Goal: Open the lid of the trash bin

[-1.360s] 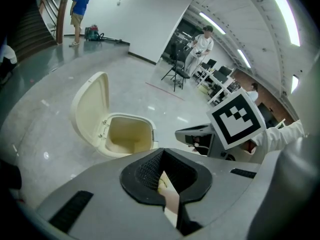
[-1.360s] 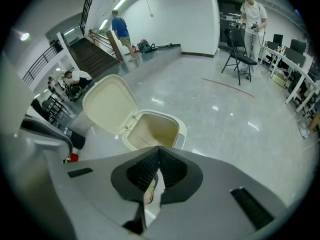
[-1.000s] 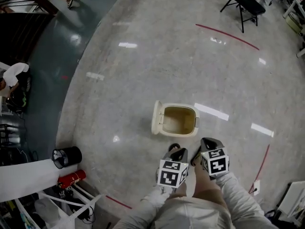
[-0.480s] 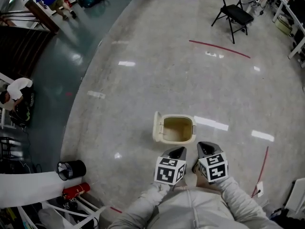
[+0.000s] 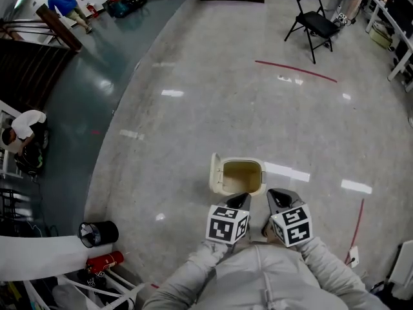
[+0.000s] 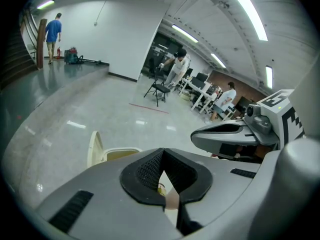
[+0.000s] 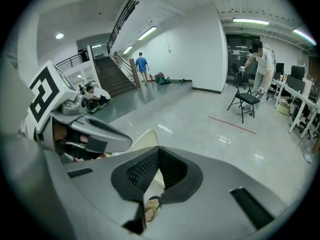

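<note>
The trash bin [image 5: 242, 177] sits just ahead of both grippers, its lid [image 5: 214, 173] standing up on the bin's left side, so the opening looks done. The left gripper [image 5: 239, 201] and right gripper [image 5: 277, 196] hover near the bin, jaws pressed together and empty. It seems best to hold them clear of the lid so it isn't knocked shut.
</note>
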`<state>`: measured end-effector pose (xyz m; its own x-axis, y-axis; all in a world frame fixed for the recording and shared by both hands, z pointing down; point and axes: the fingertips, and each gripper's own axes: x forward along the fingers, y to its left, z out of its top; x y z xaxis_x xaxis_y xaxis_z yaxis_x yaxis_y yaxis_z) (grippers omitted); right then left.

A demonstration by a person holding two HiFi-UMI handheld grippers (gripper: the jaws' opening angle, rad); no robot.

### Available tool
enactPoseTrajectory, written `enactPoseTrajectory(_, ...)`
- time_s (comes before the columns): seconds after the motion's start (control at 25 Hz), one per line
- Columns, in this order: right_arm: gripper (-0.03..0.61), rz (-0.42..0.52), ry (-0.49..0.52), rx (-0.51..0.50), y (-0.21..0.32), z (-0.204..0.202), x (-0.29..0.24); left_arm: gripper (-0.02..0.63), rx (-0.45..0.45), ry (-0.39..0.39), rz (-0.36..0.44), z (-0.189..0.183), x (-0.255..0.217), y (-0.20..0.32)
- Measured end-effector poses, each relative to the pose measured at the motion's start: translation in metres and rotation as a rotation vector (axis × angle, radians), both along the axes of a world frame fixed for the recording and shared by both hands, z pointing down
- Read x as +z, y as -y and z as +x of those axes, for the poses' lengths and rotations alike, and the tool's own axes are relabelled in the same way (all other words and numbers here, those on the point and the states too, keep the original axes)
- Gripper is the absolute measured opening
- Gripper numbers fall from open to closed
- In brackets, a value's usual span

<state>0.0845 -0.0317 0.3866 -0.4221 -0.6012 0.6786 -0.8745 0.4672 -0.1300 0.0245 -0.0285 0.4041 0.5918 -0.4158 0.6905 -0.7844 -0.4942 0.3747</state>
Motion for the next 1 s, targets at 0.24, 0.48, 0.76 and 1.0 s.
enactPoseTrajectory(0.24, -0.003, 0.025, 0.001, -0.010, 0.0024, -0.0060, -0.0049, 0.005, 0.006, -0.001, 0.002, -0.0030, -0.0002, -0.0011)
enactPoseTrajectory(0.48, -0.003, 0.033, -0.001, -0.005, 0.0005, -0.0097, -0.0053, 0.005, 0.010, -0.003, 0.017, -0.0068, -0.0032, -0.0009)
enactPoseTrajectory(0.76, -0.003, 0.042, -0.010, -0.007, -0.0019, -0.0100, -0.0059, 0.005, 0.015, -0.004, 0.031, -0.0049, -0.0063, -0.0013)
enactPoseTrajectory(1.0, -0.003, 0.043, -0.016, -0.007, -0.0071, -0.0090, -0.0068, 0.005, 0.011, -0.008, 0.032, -0.0048, -0.0075, -0.0053)
